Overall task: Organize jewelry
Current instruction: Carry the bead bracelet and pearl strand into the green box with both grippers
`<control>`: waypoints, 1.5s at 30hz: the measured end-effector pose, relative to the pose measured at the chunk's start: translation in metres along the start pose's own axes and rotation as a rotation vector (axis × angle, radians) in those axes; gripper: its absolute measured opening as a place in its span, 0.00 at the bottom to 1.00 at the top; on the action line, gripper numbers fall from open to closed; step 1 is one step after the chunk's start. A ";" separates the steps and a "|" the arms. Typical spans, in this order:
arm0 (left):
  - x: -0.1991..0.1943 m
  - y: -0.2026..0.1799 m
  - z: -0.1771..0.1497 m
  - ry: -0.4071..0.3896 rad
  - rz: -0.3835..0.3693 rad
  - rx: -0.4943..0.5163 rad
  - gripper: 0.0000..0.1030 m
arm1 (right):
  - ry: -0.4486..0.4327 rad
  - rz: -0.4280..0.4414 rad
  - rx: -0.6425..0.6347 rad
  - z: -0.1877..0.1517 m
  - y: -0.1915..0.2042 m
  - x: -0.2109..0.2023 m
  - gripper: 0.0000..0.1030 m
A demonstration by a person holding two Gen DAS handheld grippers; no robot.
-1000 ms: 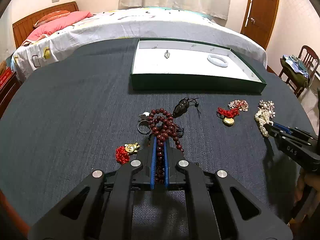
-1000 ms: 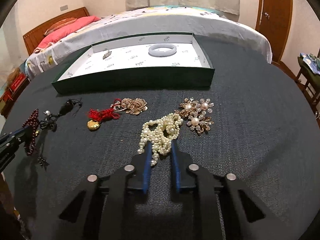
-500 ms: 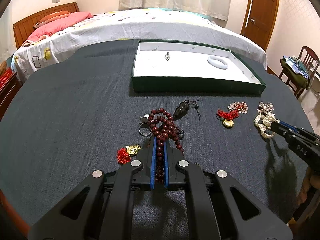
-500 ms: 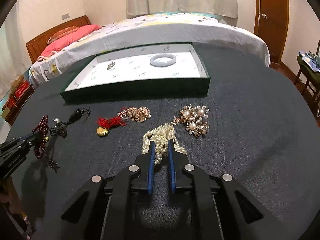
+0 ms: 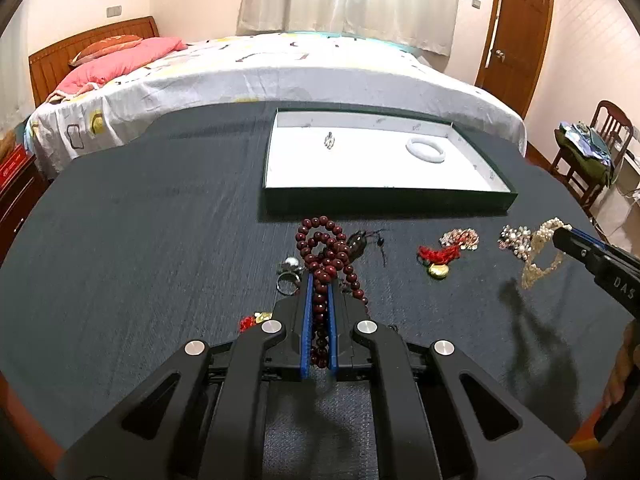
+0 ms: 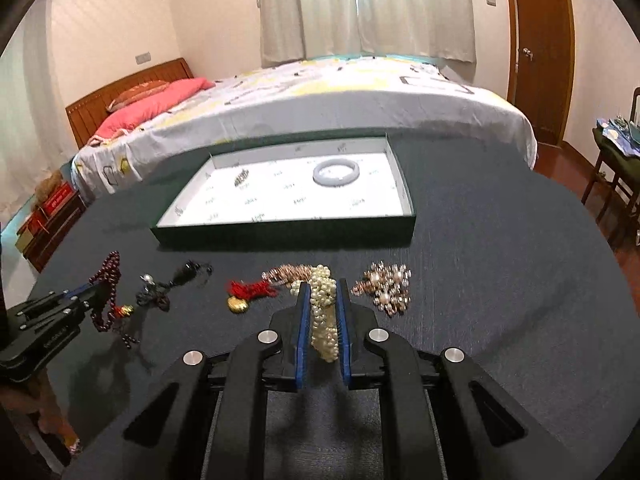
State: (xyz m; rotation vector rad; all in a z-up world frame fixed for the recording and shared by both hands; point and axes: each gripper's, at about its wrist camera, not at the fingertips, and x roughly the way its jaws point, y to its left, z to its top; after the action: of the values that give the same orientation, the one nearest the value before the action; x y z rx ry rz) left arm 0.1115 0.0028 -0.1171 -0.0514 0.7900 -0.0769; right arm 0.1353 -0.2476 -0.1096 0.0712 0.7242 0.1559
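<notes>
My left gripper (image 5: 319,280) is shut on a dark red bead string (image 5: 322,246) that hangs lifted above the dark table; from the right wrist view it shows at the far left (image 6: 90,290) with the red beads (image 6: 108,280) dangling. Between the pads of my right gripper (image 6: 323,288) a pearl necklace (image 6: 323,300) is clamped and raised; in the left wrist view the pearls (image 5: 540,252) hang from it (image 5: 560,236). Further back lies a green tray (image 5: 384,200) lined white, holding a white bangle (image 5: 425,150) and a small pendant (image 5: 329,140).
On the table lie a ring (image 5: 289,282), a black beetle-like charm (image 5: 358,242), a red-and-gold knot charm (image 5: 438,258), a rose-gold chain (image 6: 286,272) and a pearl flower brooch (image 6: 384,288). A bed (image 5: 280,72) stands behind; a chair (image 5: 592,152) is at the right.
Both grippers have risen. The right one closed on the pearl necklace and lifted it off the table. The red bead string has come up with the left gripper.
</notes>
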 end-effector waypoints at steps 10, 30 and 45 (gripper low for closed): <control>-0.004 -0.005 0.021 -0.031 -0.037 -0.003 0.07 | -0.068 0.039 0.009 0.030 0.001 -0.011 0.13; 0.045 -0.025 0.120 -0.137 -0.068 0.019 0.07 | -0.171 0.033 -0.005 0.112 -0.011 0.038 0.13; 0.147 -0.061 0.149 -0.013 -0.096 0.041 0.07 | -0.010 0.006 0.007 0.114 -0.038 0.138 0.13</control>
State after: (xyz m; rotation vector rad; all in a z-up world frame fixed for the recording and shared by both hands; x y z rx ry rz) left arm 0.3180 -0.0684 -0.1119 -0.0504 0.7721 -0.1832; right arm 0.3175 -0.2631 -0.1188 0.0808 0.7142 0.1590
